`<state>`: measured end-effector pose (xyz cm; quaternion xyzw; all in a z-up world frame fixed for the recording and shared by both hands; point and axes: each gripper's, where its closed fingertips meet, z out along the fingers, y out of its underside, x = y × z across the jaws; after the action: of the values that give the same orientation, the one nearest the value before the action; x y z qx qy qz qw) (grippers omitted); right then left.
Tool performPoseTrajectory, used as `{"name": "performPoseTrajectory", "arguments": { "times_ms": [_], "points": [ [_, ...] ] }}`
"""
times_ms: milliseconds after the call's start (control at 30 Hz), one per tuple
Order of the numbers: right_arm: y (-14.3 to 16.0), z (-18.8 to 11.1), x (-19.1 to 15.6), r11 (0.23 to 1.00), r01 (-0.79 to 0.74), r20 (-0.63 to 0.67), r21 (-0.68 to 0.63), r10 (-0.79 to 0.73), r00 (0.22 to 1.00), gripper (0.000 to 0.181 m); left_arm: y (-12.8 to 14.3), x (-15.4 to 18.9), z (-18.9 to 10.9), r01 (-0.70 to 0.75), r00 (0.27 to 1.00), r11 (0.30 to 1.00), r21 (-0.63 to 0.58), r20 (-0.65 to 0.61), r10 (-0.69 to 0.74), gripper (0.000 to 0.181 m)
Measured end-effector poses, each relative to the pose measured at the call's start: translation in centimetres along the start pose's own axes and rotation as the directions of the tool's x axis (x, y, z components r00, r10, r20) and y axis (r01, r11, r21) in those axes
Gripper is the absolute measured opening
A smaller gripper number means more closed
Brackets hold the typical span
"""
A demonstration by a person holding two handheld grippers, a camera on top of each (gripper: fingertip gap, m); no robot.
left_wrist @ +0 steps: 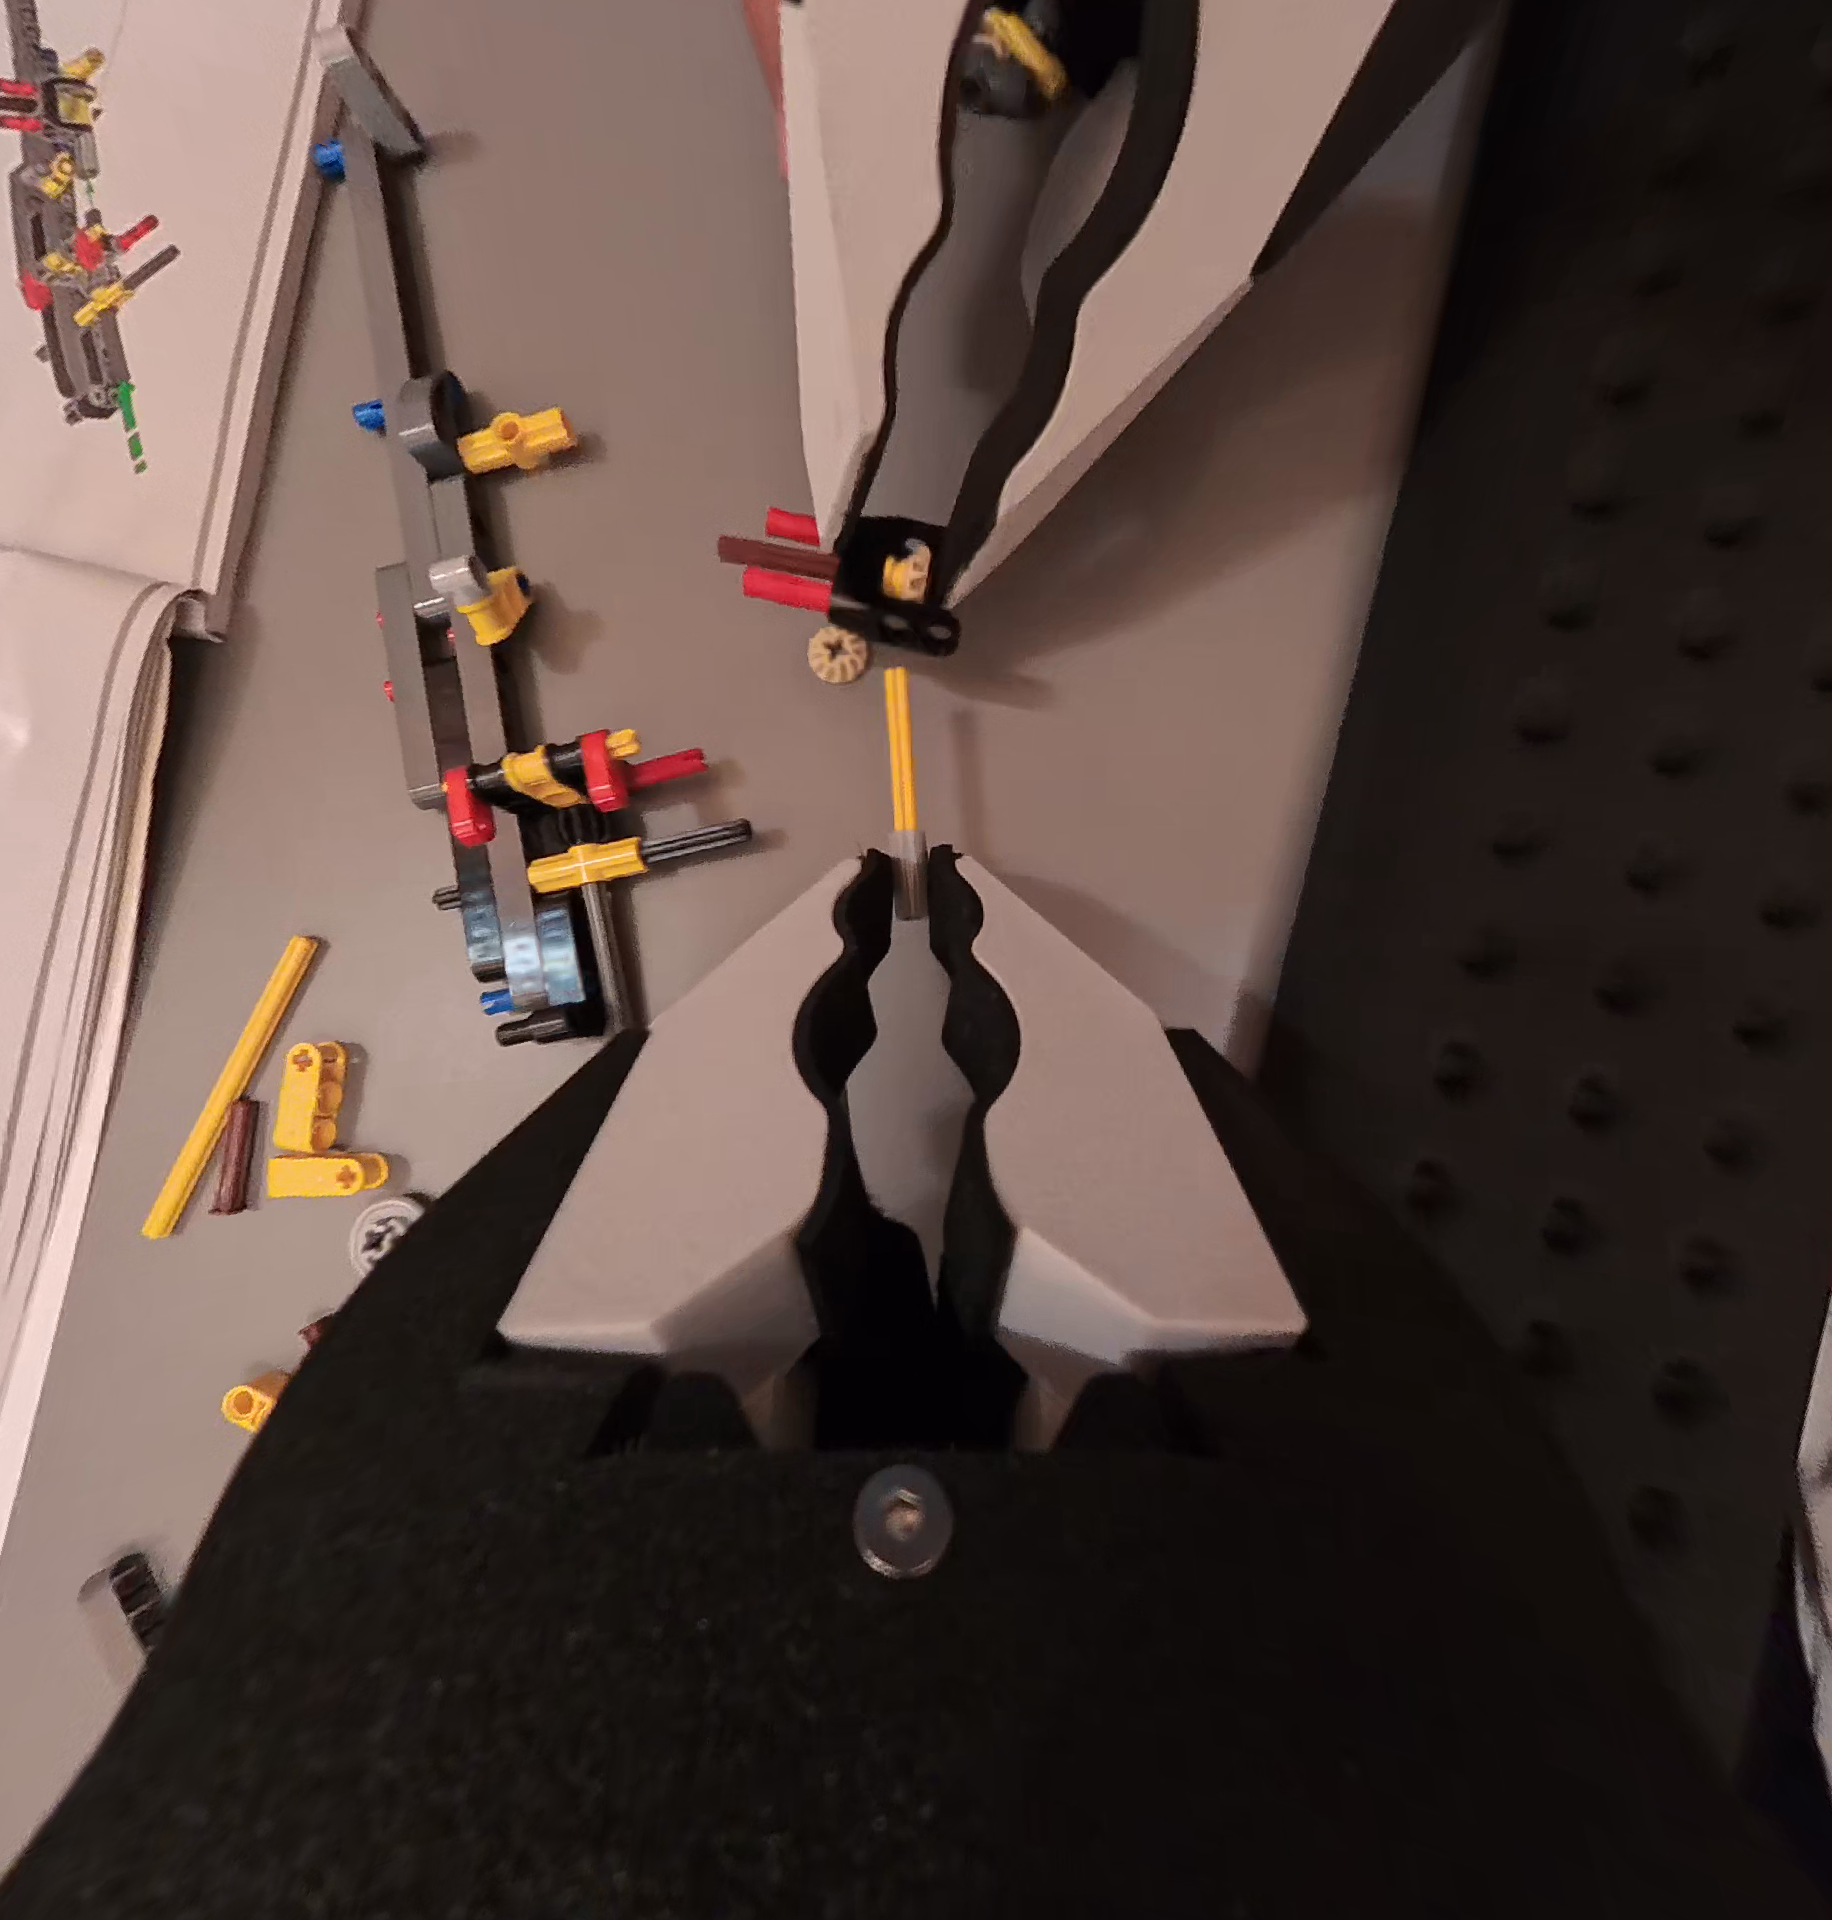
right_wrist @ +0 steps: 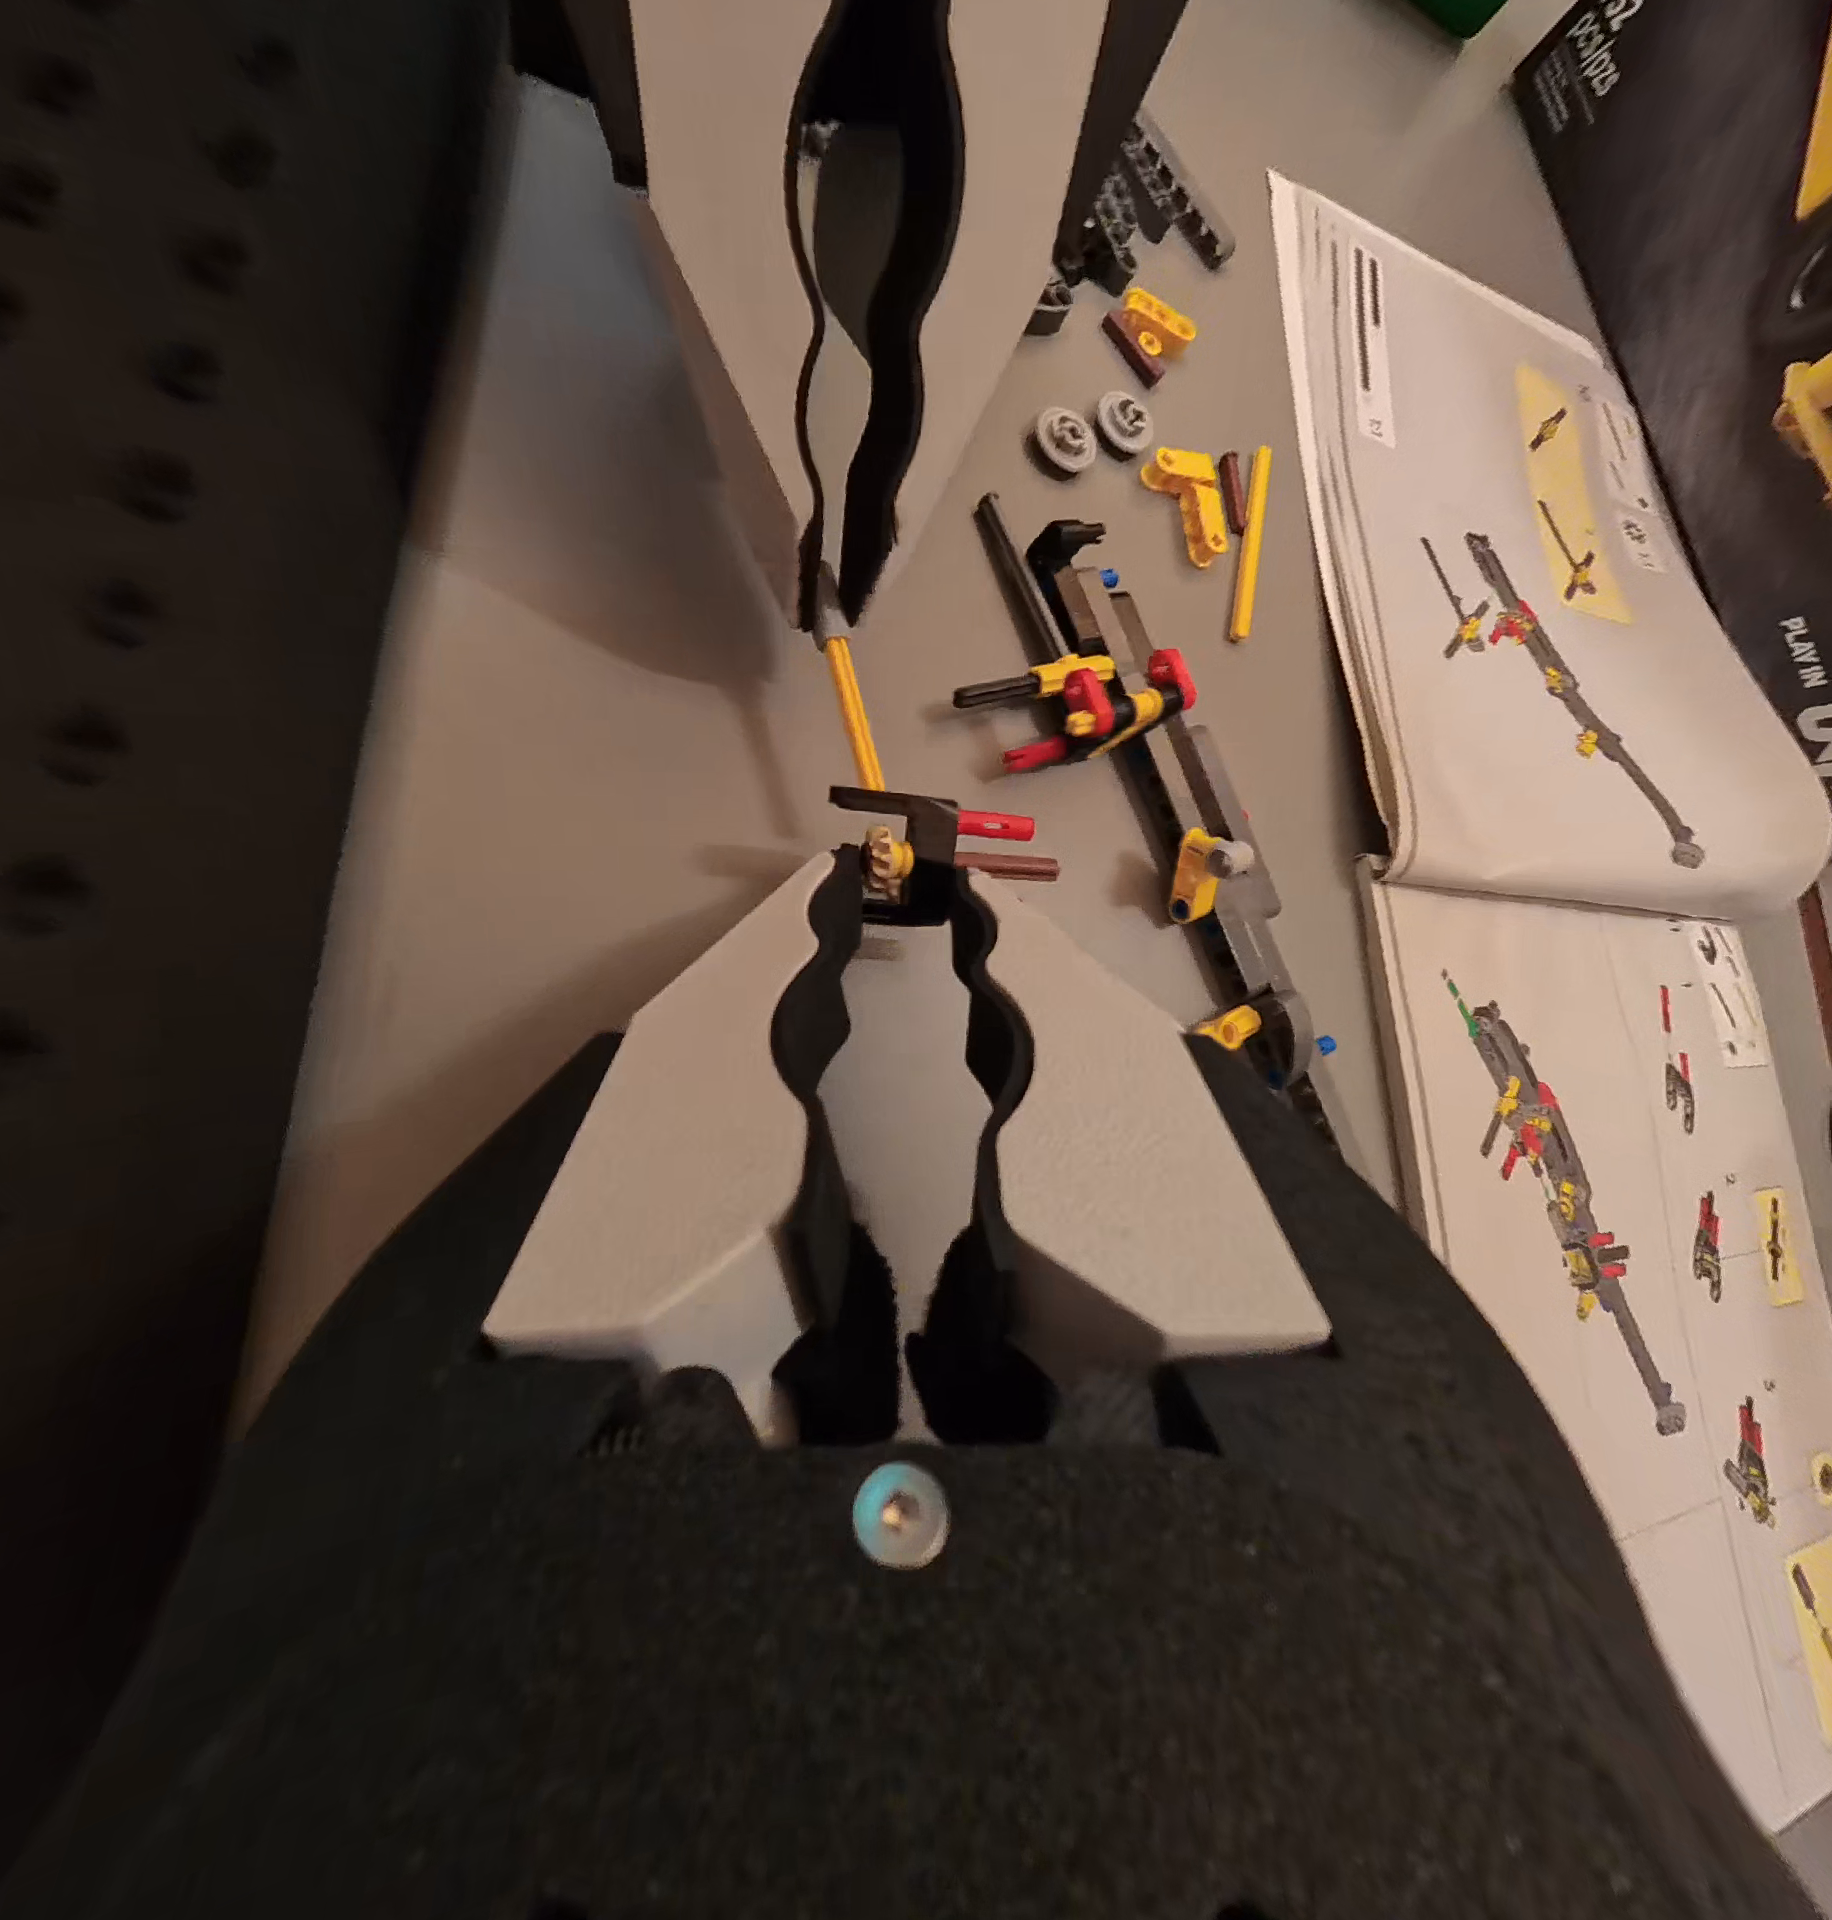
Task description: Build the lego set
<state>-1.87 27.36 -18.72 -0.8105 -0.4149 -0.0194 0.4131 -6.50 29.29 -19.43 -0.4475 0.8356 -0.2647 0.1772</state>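
— While both are up over the grey tabletop [left_wrist: 1151, 748], where's the axle?

— My left gripper [left_wrist: 909, 868] pinches the thin yellow plastic axle [left_wrist: 899, 748] by its grey sleeve; my right gripper [right_wrist: 896, 883] clamps the small black bracket assembly [right_wrist: 917, 842] just beyond its far tip.

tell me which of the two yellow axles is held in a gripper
The short yellow axle with the grey bush on its end, pinched by the left gripper. The longer yellow axle lies loose on the table beside the yellow connectors.

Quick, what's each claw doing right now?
Left gripper: closed on the grey end of a yellow axle.
Right gripper: closed on a small black piece with red pins and a tan gear.
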Motion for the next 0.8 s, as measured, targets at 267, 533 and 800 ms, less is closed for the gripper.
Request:
{"name": "performPoseTrajectory", "arguments": {
  "times_ms": [267, 533, 800],
  "points": [
    [0.4, 0.6, -0.7, 0.998, 0.031, 0.028, -0.048, -0.029, 0.999, 0.016, 0.2, 0.6, 0.2, -0.031, 1.0, 0.999, -0.011, 0.001, 0.031, 0.006],
    [0.8, 0.9, -0.9, 0.997, 0.032, 0.035, -0.072, -0.029, 0.999, 0.016, 0.2, 0.9, -0.1, -0.06, 0.998, 0.998, -0.011, 0.007, 0.06, 0.006],
    [0.6, 1.0, -1.2, 0.994, 0.061, 0.039, -0.085, -0.058, 0.998, 0.016, 0.5, 1.2, 0.3, -0.084, 0.996, 0.996, -0.036, -0.004, 0.084, 0.006]
  ]
}}
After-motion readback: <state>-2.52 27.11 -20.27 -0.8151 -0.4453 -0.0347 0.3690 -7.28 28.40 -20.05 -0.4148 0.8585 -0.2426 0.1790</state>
